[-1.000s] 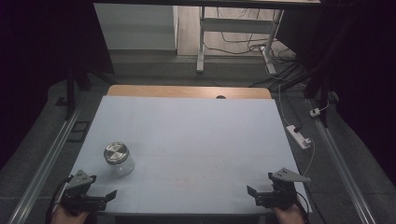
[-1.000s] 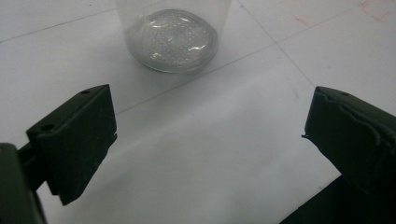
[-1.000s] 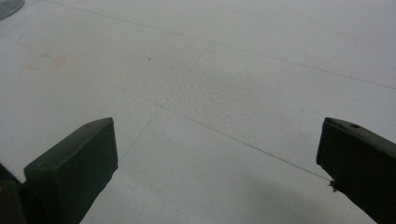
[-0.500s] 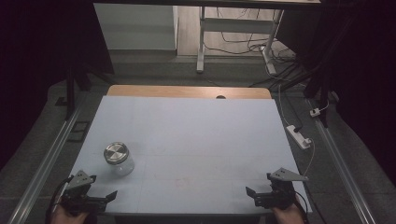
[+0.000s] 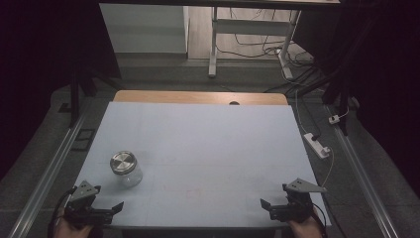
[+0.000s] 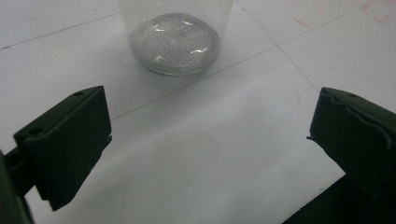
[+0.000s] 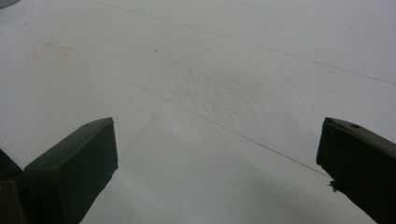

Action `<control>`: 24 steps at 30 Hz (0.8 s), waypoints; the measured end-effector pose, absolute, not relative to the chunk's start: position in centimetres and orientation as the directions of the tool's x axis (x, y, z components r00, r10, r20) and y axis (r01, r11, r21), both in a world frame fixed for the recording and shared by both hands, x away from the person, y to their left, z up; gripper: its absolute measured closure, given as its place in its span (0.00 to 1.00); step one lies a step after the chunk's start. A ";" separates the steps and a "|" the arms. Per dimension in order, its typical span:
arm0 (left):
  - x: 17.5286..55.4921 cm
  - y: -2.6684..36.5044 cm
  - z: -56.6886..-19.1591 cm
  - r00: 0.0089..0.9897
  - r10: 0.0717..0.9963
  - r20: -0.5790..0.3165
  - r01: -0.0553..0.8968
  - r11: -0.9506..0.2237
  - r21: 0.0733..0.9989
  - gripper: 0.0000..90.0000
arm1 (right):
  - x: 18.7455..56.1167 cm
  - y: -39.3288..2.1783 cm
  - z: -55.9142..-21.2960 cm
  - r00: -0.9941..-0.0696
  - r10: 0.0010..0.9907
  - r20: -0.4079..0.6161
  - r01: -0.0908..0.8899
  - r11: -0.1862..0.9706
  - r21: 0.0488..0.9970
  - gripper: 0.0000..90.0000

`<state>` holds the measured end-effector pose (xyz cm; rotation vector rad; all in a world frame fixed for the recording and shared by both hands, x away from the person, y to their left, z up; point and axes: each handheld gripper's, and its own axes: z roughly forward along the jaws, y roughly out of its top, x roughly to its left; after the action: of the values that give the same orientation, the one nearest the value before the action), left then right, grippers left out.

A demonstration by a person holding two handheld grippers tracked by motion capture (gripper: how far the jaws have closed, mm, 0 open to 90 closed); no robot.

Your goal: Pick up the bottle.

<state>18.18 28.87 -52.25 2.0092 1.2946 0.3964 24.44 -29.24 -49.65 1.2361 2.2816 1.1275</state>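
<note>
jar: being kept upright near the bench front-left corner | left gripper: jaws just opened wide, empty, being aimed at jar for approach | right gripper: being held spread, empty, well apart from jar

the top of the jar is cut off by the picture's edge, just ahead of the left gripper. the hand behind it is cut off too. what is inside the jar is too blurry to tell.
</note>
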 end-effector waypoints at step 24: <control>19.7 30.0 -52.1 0.519 0.837 -0.175 0.608 -0.217 0.764 0.00 | 24.7 -29.2 -49.7 -0.586 0.804 0.106 0.579 0.323 0.749 0.00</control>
<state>19.74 29.95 -52.06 1.9307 1.1837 0.3486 24.67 -29.23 -49.73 1.2441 2.3071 1.1240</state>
